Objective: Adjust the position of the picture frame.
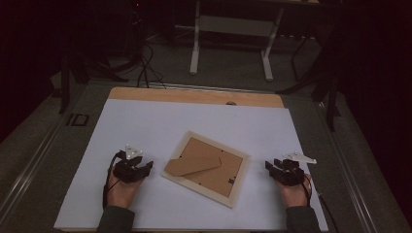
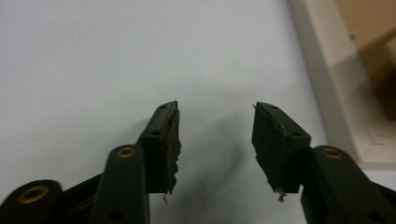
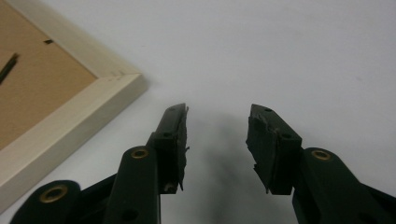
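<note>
A wooden picture frame (image 1: 206,168) lay face-down at centre frame; the left gripper (image 1: 144,168) and right gripper (image 1: 270,168) flanked it, jaws apart, empty.

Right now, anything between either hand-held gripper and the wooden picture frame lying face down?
Nothing visible. The pale wooden picture frame with brown backboard lies between the left hand-held gripper and the right hand-held gripper. Bare white tabletop separates each from the frame's edges. Both jaws stand open, touching nothing.
</note>
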The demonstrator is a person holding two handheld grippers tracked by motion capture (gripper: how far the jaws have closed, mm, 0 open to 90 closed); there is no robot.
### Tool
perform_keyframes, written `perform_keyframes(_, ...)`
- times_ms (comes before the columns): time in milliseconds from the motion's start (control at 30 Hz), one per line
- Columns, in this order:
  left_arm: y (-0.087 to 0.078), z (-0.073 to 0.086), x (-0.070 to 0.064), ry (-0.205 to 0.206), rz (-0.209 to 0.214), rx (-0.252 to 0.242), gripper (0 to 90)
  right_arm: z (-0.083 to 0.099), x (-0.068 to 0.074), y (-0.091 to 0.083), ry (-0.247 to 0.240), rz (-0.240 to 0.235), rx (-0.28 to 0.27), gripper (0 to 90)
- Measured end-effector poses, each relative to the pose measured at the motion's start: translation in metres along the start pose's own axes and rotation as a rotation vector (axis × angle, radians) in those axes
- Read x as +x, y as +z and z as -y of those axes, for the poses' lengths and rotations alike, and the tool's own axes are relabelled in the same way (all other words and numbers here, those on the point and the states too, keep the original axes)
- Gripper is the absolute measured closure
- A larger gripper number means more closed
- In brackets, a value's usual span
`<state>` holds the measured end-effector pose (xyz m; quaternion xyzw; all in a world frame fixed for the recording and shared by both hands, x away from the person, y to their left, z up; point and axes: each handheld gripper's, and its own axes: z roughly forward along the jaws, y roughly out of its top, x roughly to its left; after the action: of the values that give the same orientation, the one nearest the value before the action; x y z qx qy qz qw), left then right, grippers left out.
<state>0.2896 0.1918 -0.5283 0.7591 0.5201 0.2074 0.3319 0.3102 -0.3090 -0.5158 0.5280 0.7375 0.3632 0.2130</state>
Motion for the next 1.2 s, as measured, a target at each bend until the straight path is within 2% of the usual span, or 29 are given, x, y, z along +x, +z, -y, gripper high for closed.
perform_keyframes(33, -0.002, 0.0, 0.0, 0.005, 0.017, -0.008, 53.3, 0.0, 0.0, 0.0, 0.0, 0.0, 0.0, 57.5)
perform_keyframes(67, -0.003, 0.0, 0.0, 0.008, 0.037, -0.013, 53.9, 0.0, 0.003, 0.001, -0.008, -0.031, 0.001, 58.3)
perform_keyframes(100, -0.005, 0.0, 0.0, 0.002, 0.075, -0.02, 54.8, -0.001, 0.005, 0.001, -0.014, -0.046, 0.001, 58.9)
perform_keyframes(133, -0.006, -0.001, -0.001, 0.0, 0.092, -0.026, 57.3, -0.001, 0.008, 0.001, -0.022, -0.057, 0.001, 59.3)
perform_keyframes(267, -0.007, -0.001, -0.002, 0.008, 0.103, -0.026, 63.5, -0.001, 0.015, -0.001, -0.039, -0.093, -0.002, 59.9)
perform_keyframes(400, -0.007, -0.001, -0.003, 0.023, 0.109, -0.026, 76.3, -0.002, 0.022, -0.002, -0.037, -0.14, -0.002, 63.5)
perform_keyframes(500, -0.01, -0.002, -0.004, 0.045, 0.114, -0.034, 89.8, -0.002, 0.026, -0.002, -0.042, -0.167, 0.004, 65.0)
perform_keyframes(567, -0.012, -0.002, -0.005, 0.058, 0.113, -0.038, 90.0, -0.002, 0.028, -0.001, -0.039, -0.178, 0.011, 65.3)
perform_keyframes(700, -0.014, -0.003, -0.01, 0.089, 0.113, -0.043, 90.0, -0.001, 0.035, 0.0, -0.032, -0.244, 0.026, 63.8)
perform_keyframes(733, -0.014, -0.003, -0.011, 0.09, 0.112, -0.042, 90.0, -0.001, 0.037, 0.0, -0.033, -0.248, 0.028, 63.3)
perform_keyframes(1000, -0.015, -0.002, -0.011, 0.091, 0.121, -0.062, 90.0, -0.002, 0.048, 0.003, -0.022, -0.294, 0.066, 50.4)
perform_keyframes(1100, -0.016, -0.001, -0.009, 0.082, 0.117, -0.066, 89.8, -0.002, 0.054, 0.006, -0.023, -0.307, 0.095, 38.5)
perform_keyframes(1200, -0.016, -0.001, -0.008, 0.08, 0.115, -0.067, 88.6, -0.002, 0.06, 0.008, -0.019, -0.281, 0.114, 29.1)
